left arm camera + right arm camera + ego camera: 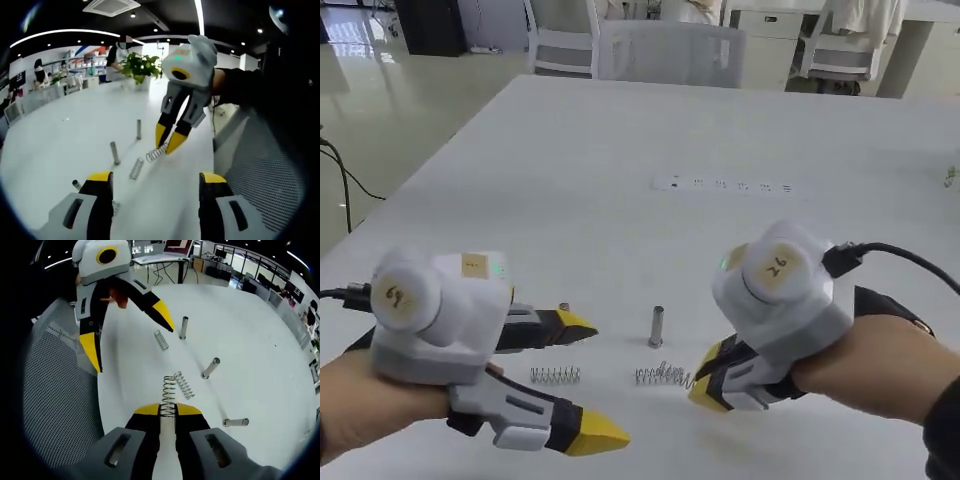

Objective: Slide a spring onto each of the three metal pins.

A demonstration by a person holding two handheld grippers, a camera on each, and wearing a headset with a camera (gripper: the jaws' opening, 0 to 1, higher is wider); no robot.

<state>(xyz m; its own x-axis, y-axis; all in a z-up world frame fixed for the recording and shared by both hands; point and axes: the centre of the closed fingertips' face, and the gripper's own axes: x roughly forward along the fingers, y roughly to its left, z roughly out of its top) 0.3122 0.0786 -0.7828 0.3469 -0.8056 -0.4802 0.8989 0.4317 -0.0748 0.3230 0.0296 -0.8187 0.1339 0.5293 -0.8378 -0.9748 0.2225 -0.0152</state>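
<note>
The right tool [169, 411] is pinching one spring [169, 390] by its near end. Its jaws are closing narrow on the last coils, so the rest is sticking out forward just above the counter [240, 340]. A second spring [184, 385] is lying just beside it. A third spring [160, 339] is resting further off, near the left tool [157, 176], which is hanging wide and holding nothing.

Three metal pins [210, 368] are standing bare on the counter, apart from one another.

The spring is looking light, thin-wired and soft along its length. Squeezing it mid-body is likely to be crushing or bowing it, and it could be flicking out of smooth jaws. Holding it at one end is leaving the far mouth free to find a pin tip. Whether the pins are fixed or loose is hard to tell; a sideways push may be tipping them.
</note>
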